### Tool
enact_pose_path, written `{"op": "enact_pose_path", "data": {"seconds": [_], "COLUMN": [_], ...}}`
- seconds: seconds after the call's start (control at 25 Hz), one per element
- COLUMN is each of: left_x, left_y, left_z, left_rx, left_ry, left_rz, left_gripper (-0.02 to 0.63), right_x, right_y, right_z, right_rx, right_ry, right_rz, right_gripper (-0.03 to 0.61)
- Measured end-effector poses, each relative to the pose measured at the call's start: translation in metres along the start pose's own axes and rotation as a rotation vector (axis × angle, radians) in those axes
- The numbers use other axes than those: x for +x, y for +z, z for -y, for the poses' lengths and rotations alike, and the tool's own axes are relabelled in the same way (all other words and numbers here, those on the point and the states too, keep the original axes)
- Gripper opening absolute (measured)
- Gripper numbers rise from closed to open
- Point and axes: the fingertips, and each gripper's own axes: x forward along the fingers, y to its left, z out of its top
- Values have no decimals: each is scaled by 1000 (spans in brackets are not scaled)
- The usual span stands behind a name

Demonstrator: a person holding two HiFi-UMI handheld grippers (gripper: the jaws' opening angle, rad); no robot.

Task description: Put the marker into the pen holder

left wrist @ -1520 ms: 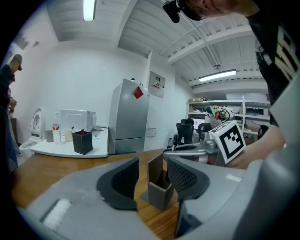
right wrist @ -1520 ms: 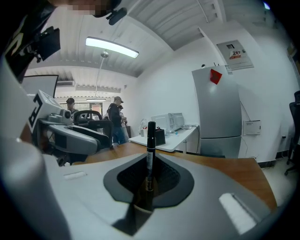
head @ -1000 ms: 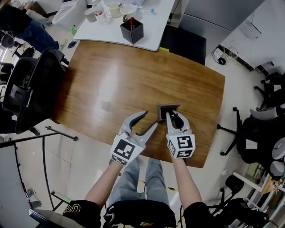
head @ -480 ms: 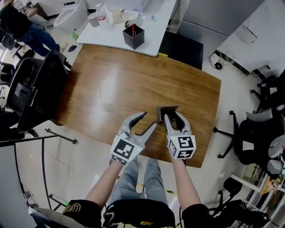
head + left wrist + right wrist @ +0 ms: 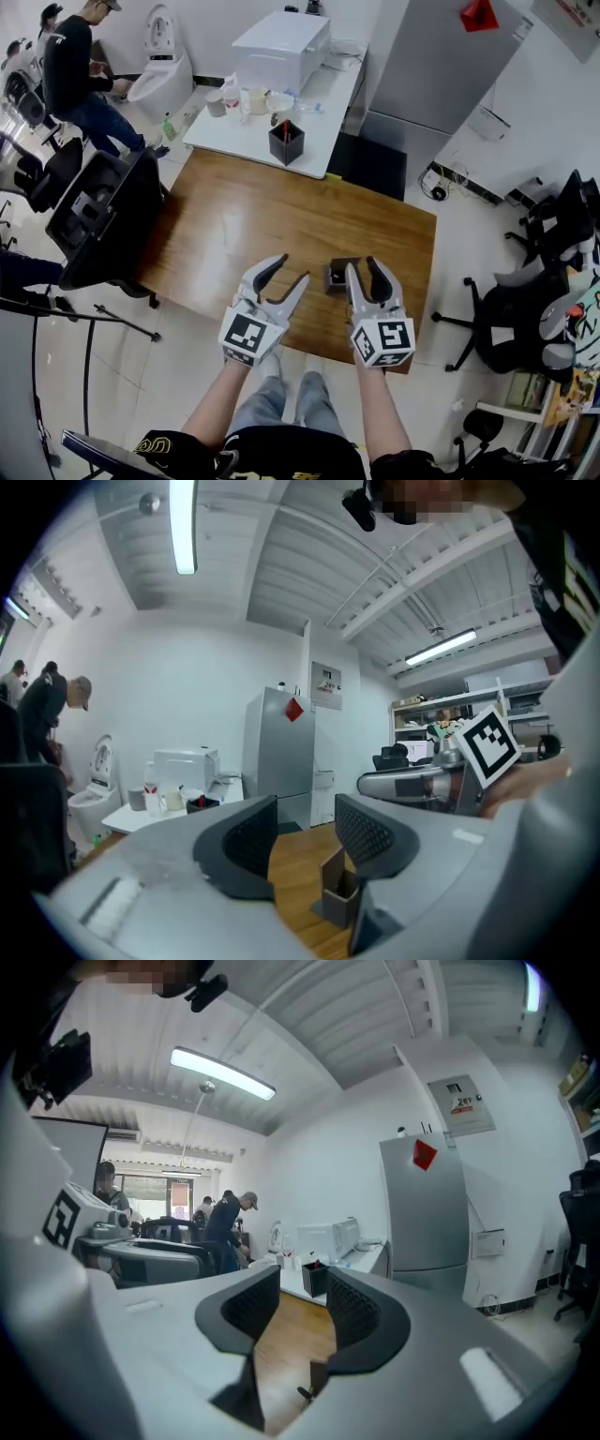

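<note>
A small grey pen holder [image 5: 337,275] stands on the brown wooden table [image 5: 244,220], near its front edge. My right gripper [image 5: 362,266] hovers just right of the holder; its jaws are opening and nothing is between them. In the right gripper view [image 5: 303,1309] the holder [image 5: 319,1373] sits low beneath the jaws with a short dark tip [image 5: 301,1393] beside it, perhaps the marker. My left gripper [image 5: 292,270] hangs left of the holder, its jaws apart and empty. In the left gripper view [image 5: 305,829] the holder [image 5: 339,893] is just beyond the right jaw.
Behind the wooden table a white table [image 5: 323,117] carries a black pen box [image 5: 286,142] and cups. A black office chair [image 5: 98,220] stands at the left, more chairs [image 5: 525,323] at the right. A person [image 5: 80,70] stands far left, and a grey cabinet [image 5: 450,56] is behind.
The right gripper's jaws have spread apart and it has drawn back from over the holder to its right side. The head view has lifted, showing more of the room. The left gripper barely moved.
</note>
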Motion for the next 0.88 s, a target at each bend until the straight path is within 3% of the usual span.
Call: {"op": "enact_pose_path", "data": {"seconds": [0.2, 0.4, 0.56, 0.72, 0.88], "left_x": [-58, -110, -138, -156, -169], "left_y": [53, 85, 94, 84, 86], "left_z": [-15, -30, -24, 8, 48], "left_rx": [49, 60, 112, 130, 135], "left_ry": [118, 256, 347, 386, 425], "left_rz": [70, 120, 173, 128, 135], "left_gripper": [187, 189, 233, 275, 290], "right_x": [-39, -81, -101, -134, -169], "right_y": [56, 80, 90, 98, 90], "right_z": [-30, -50, -73, -84, -85], "right_rx": [-59, -96, -108, -125, -108], "right_ry": [-68, -149, -109, -67, -23], "right_rz": [96, 146, 187, 225, 229], "right_gripper": [179, 214, 233, 288, 330]}}
